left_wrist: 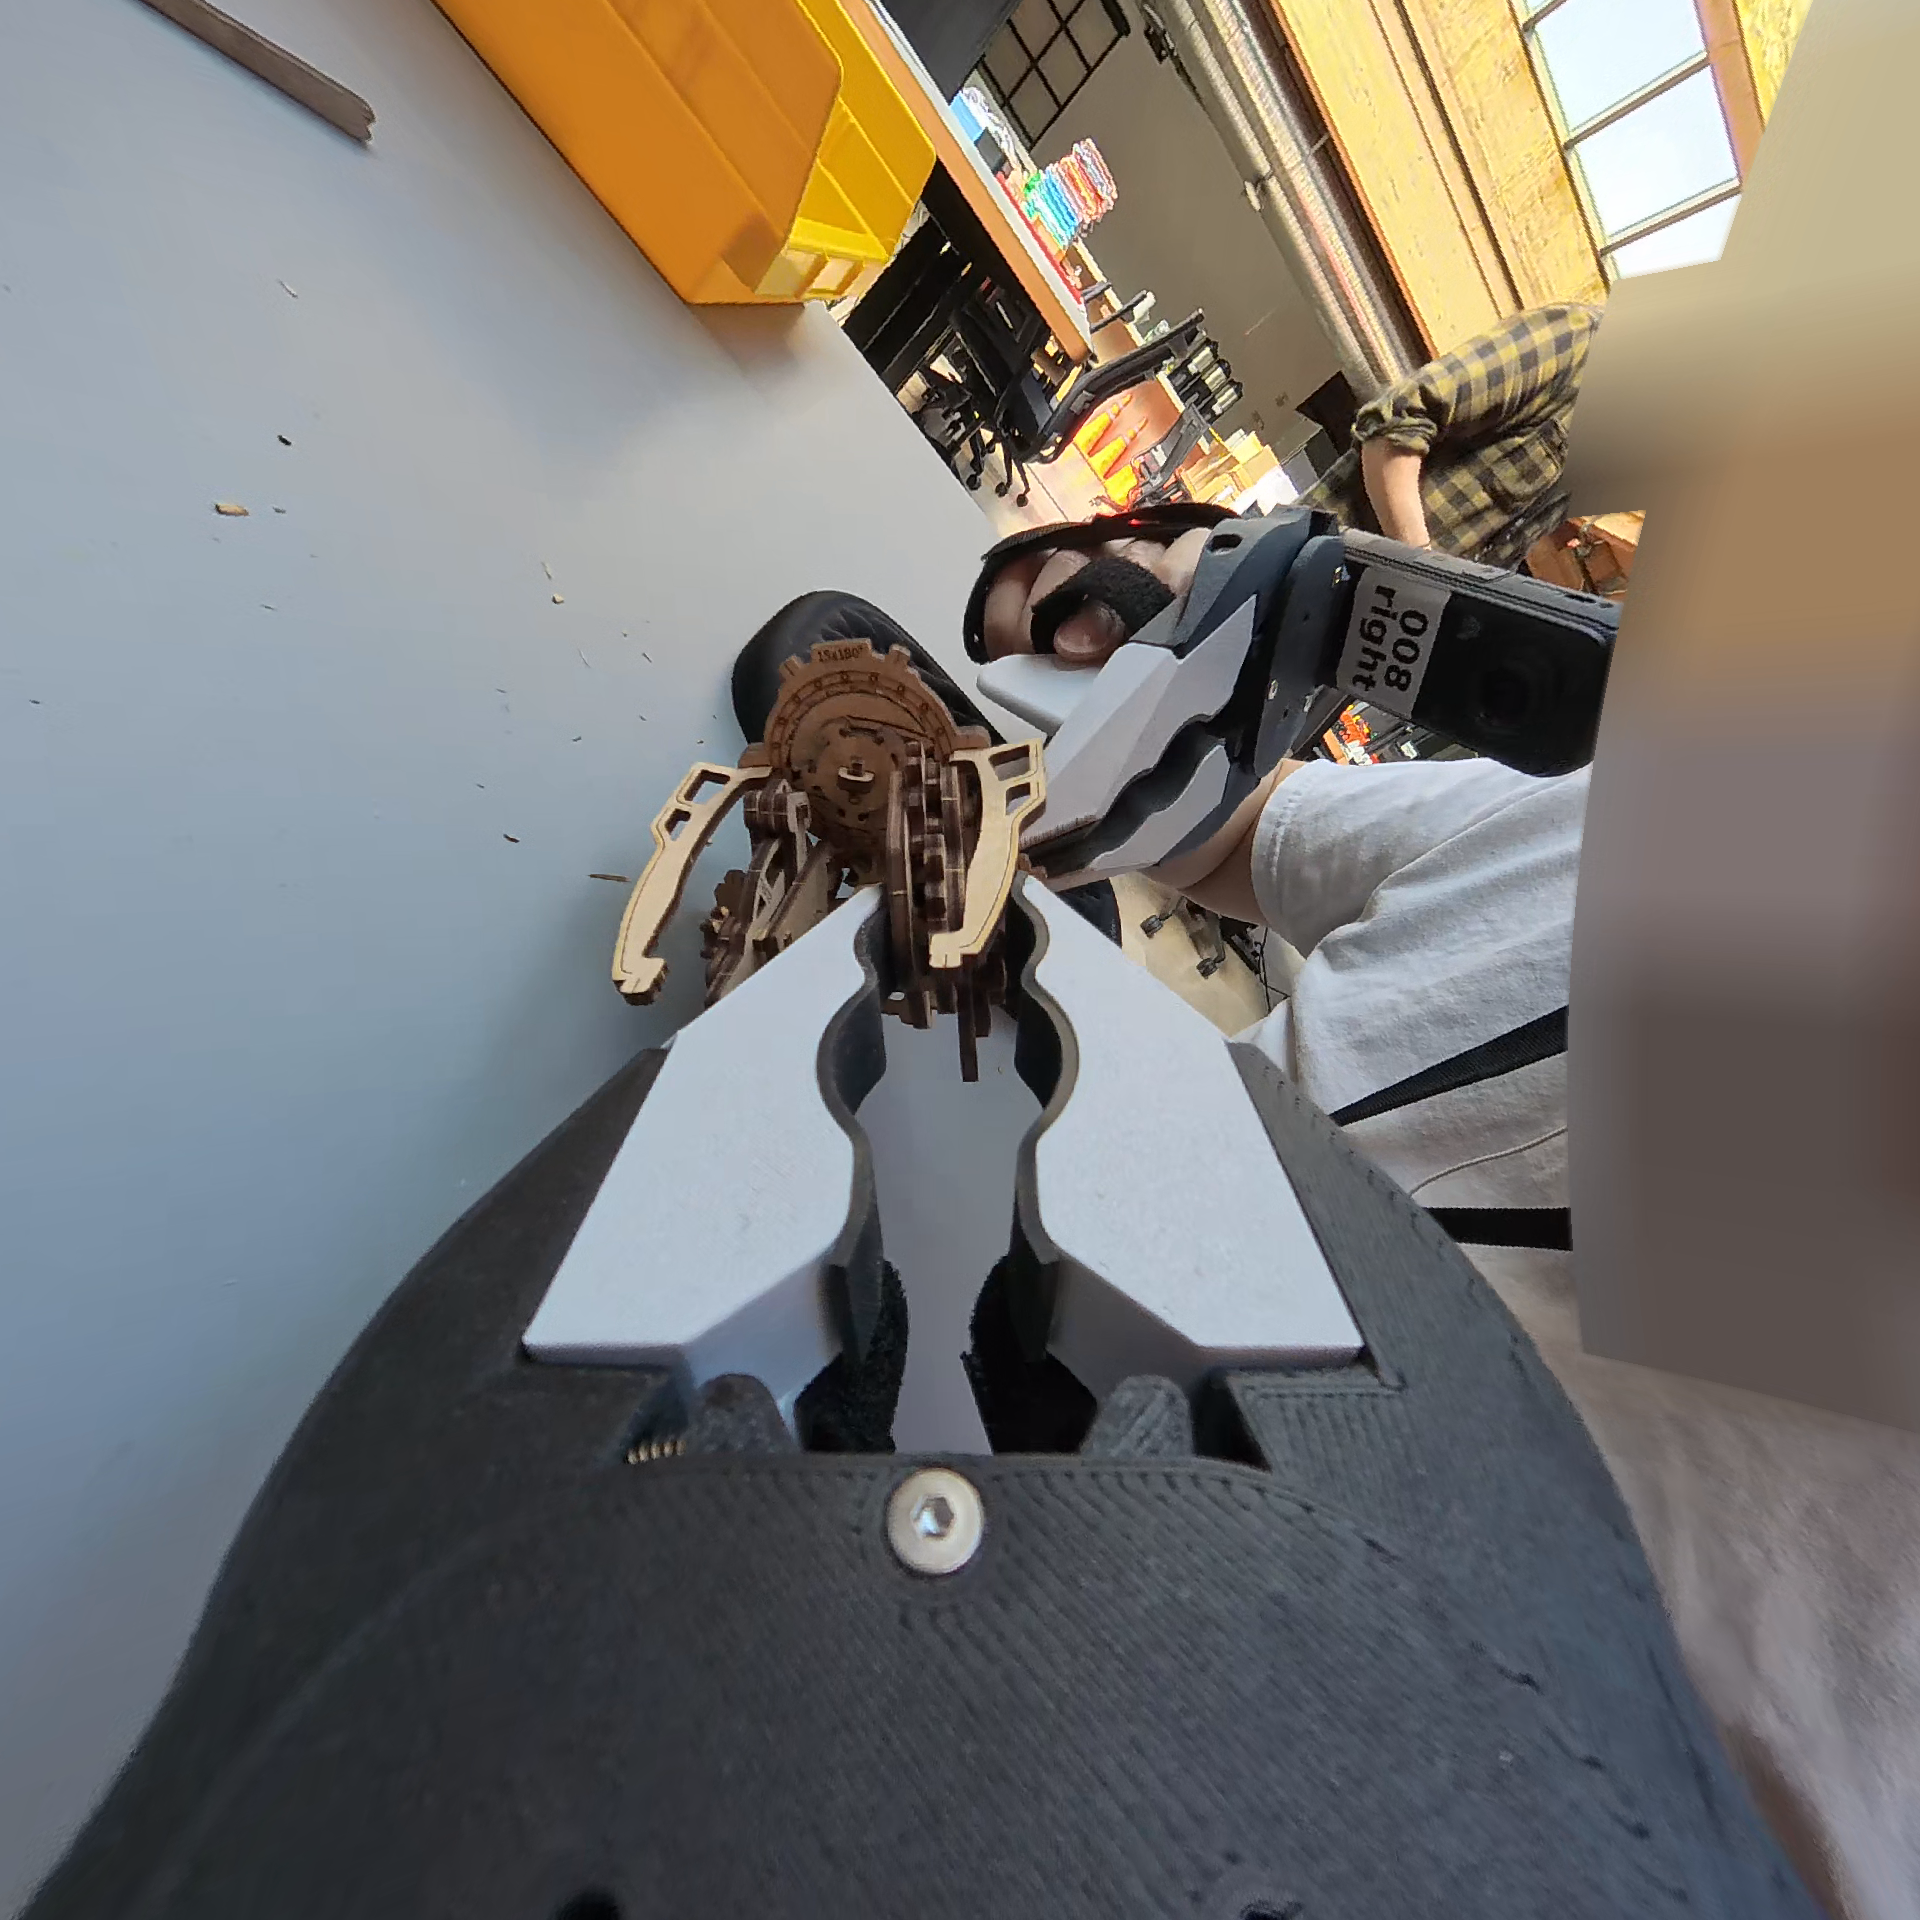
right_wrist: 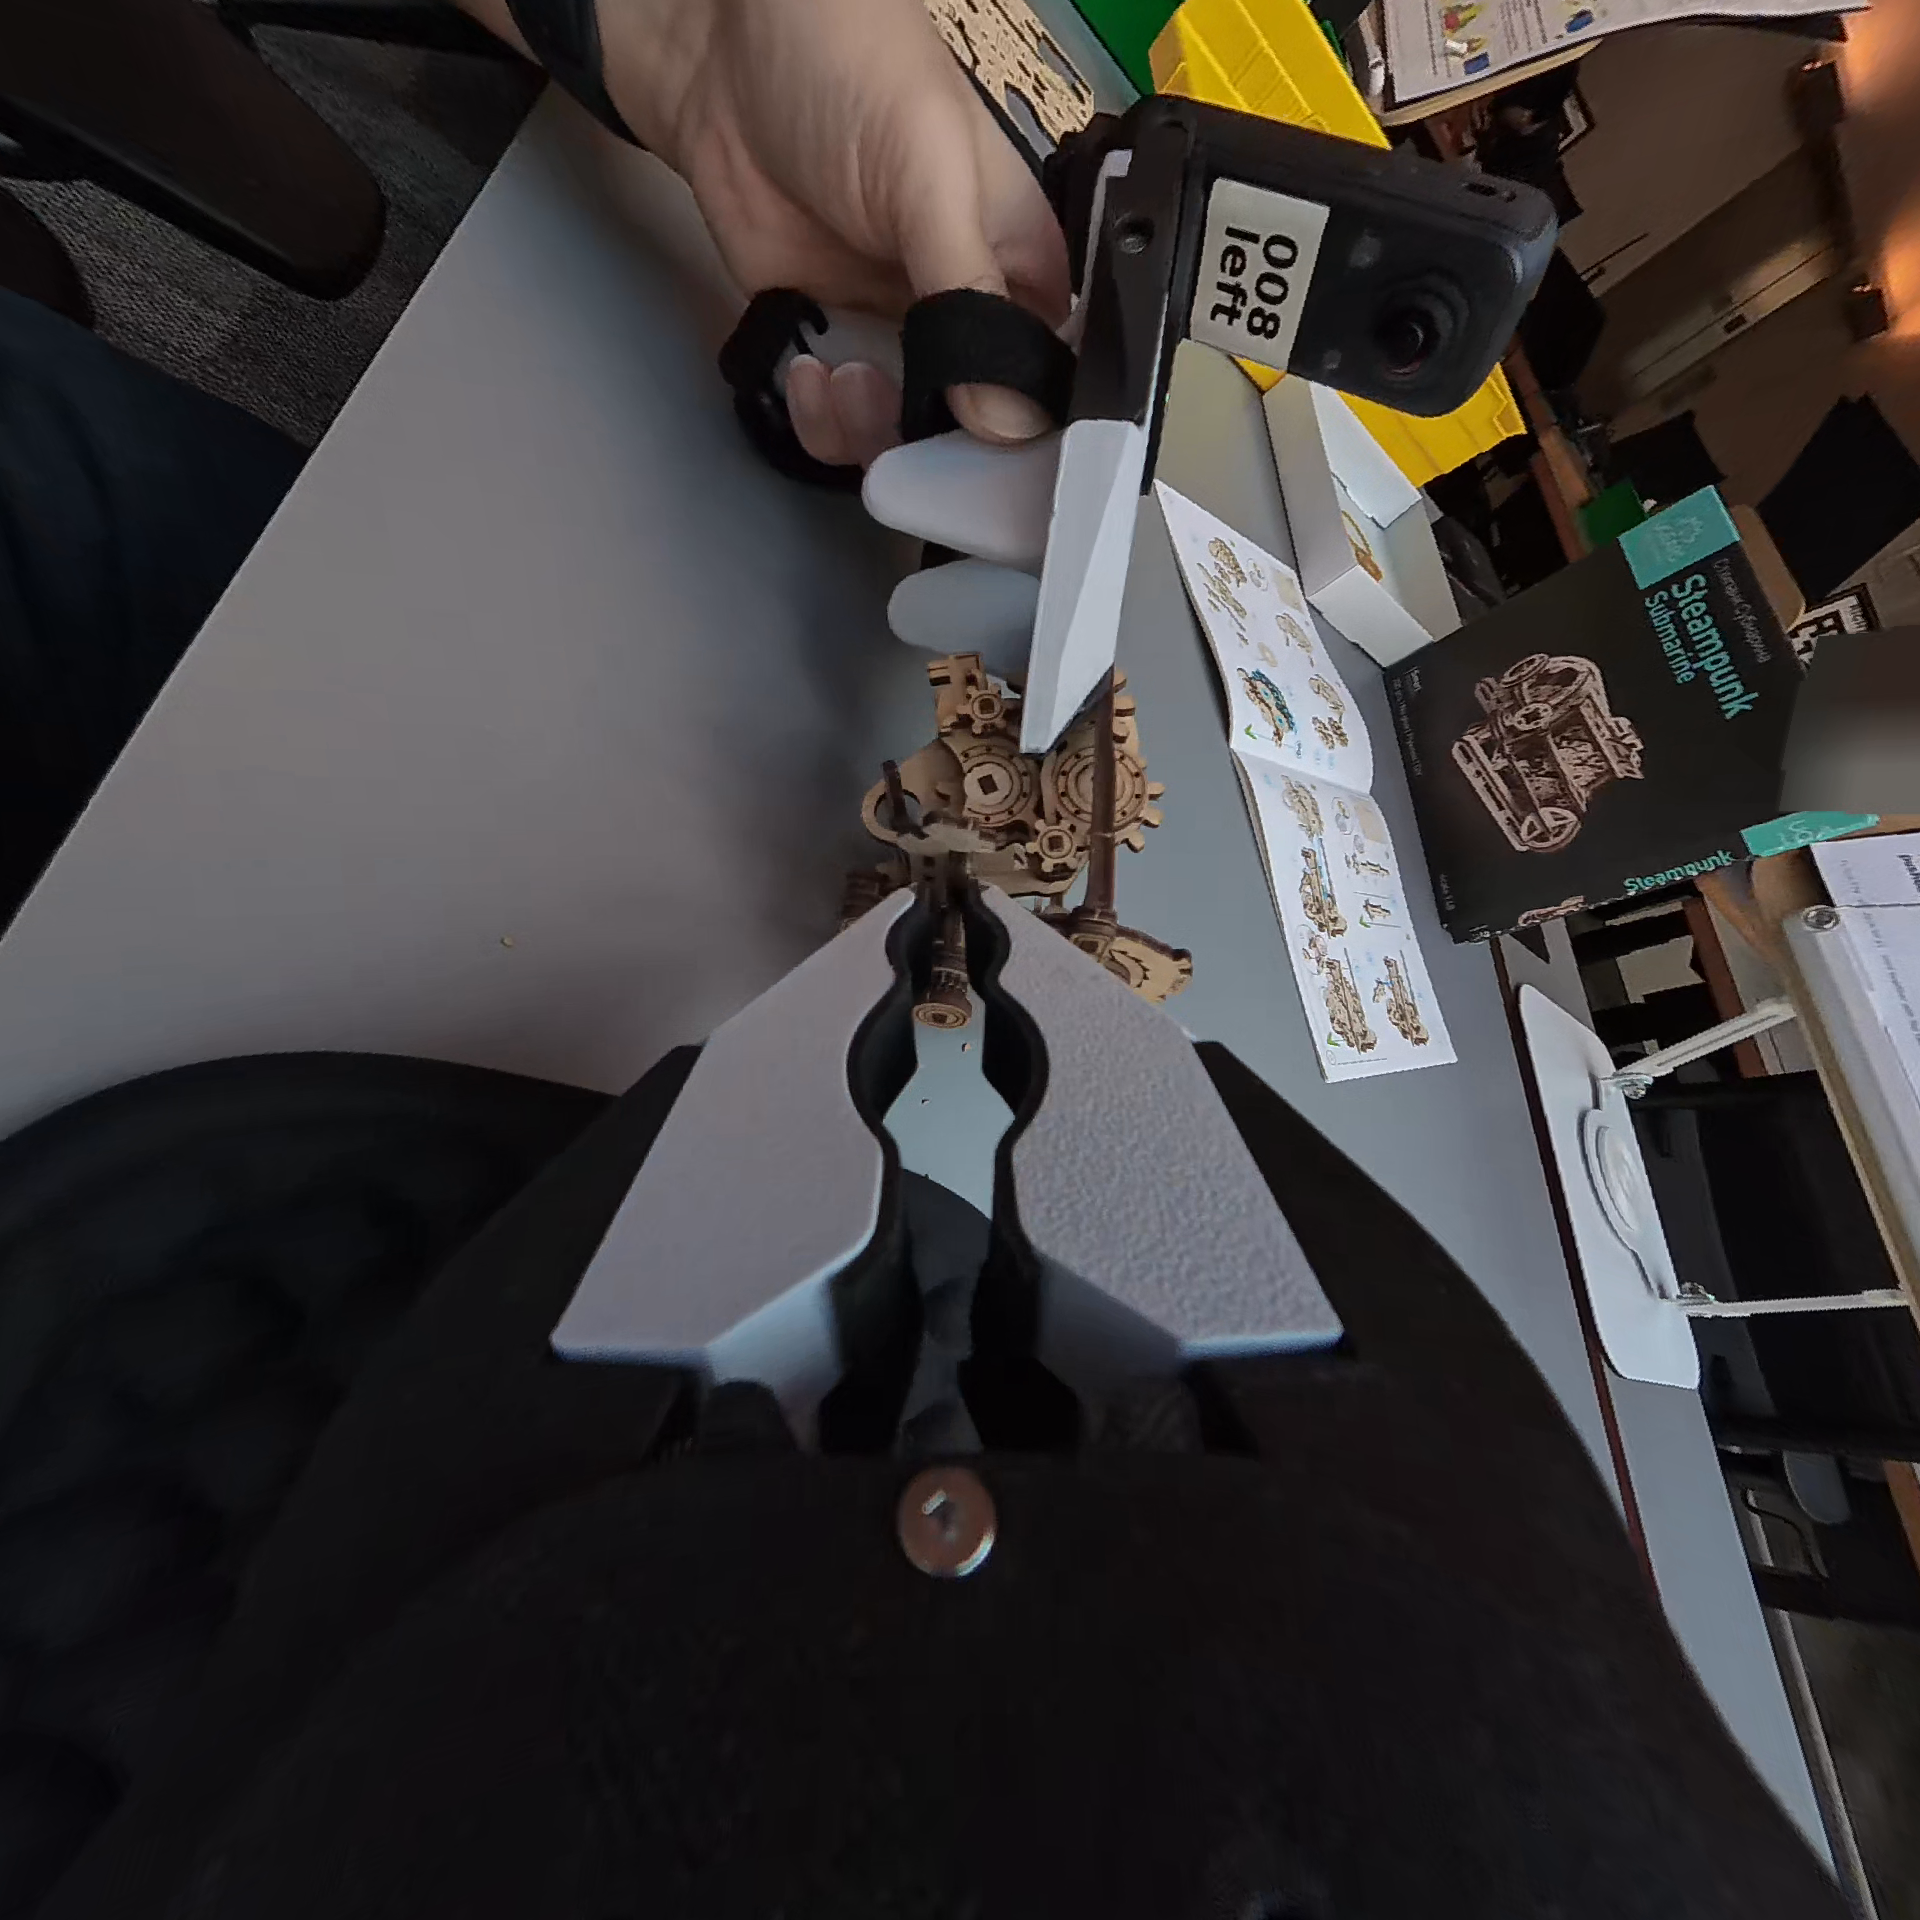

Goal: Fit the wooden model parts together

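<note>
A wooden gear model [left_wrist: 862, 769] with curved arms is held over the grey table [left_wrist: 260, 727]. My left gripper [left_wrist: 940, 914] is shut on the model's lower gear stack. My right gripper [right_wrist: 948, 904] is shut on a small wooden shaft part [right_wrist: 940, 987] and holds it against the model [right_wrist: 997, 800]. In the left wrist view the right gripper [left_wrist: 1039, 862] touches the model's right curved arm. In the right wrist view the left gripper [right_wrist: 1049, 727] grips the model from above. Where the shaft meets the model is partly hidden by the fingers.
Yellow bins [left_wrist: 727, 135] stand at the table's far side. An open instruction booklet [right_wrist: 1309, 790], a black kit box [right_wrist: 1590, 727] and a white box [right_wrist: 1340, 520] lie to the right. A white stand [right_wrist: 1600, 1195] sits at the table edge. A person in a plaid shirt [left_wrist: 1475, 416] stands behind. Less than 4 cm separates the two grippers' tips.
</note>
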A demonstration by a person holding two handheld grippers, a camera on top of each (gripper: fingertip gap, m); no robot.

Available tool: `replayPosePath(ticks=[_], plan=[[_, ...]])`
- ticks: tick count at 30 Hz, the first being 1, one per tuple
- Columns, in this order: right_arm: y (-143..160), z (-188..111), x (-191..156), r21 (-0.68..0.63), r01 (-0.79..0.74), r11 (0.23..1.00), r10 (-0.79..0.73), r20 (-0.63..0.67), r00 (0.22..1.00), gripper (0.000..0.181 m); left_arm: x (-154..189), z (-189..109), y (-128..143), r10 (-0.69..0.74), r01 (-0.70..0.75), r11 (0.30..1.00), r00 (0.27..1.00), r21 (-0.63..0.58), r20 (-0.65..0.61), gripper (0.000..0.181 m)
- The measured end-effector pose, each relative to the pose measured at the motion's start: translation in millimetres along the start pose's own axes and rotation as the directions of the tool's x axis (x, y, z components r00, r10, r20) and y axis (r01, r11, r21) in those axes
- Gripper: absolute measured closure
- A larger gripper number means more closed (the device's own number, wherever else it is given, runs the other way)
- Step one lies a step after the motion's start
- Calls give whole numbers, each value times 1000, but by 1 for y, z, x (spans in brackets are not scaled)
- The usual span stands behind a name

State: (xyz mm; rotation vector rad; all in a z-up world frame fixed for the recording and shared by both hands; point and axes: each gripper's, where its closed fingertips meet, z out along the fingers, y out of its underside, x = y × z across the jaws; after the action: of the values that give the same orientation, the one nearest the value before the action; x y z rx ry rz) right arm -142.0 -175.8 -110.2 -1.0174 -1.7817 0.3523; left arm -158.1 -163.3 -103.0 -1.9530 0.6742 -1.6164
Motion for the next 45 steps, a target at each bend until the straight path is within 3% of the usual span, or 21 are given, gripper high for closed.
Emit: replayPosePath(ticks=[6,11,12,24,35,45], plan=[[-3,-1,2,35,-86,996,85,25,996,175,0,1,-2,-8,8,1000,1000,14,-6,164],[2,5,1,3,-67,998,67,13,998,171,1,2,-2,-8,8,1000,1000,24,-7,164],[3,6,2,-7,-67,998,67,2,998,177,0,2,-2,-6,6,1000,1000,23,-2,163],[3,6,3,9,-26,1000,26,-33,999,179,0,2,-13,-102,109,982,993,156,-54,165],[-4,-2,10,35,68,997,-62,-152,986,181,-2,-2,-16,-95,97,967,995,237,-21,169],[-4,-16,15,136,-54,989,60,-44,997,176,-3,0,-14,-132,137,964,991,226,-36,168]])
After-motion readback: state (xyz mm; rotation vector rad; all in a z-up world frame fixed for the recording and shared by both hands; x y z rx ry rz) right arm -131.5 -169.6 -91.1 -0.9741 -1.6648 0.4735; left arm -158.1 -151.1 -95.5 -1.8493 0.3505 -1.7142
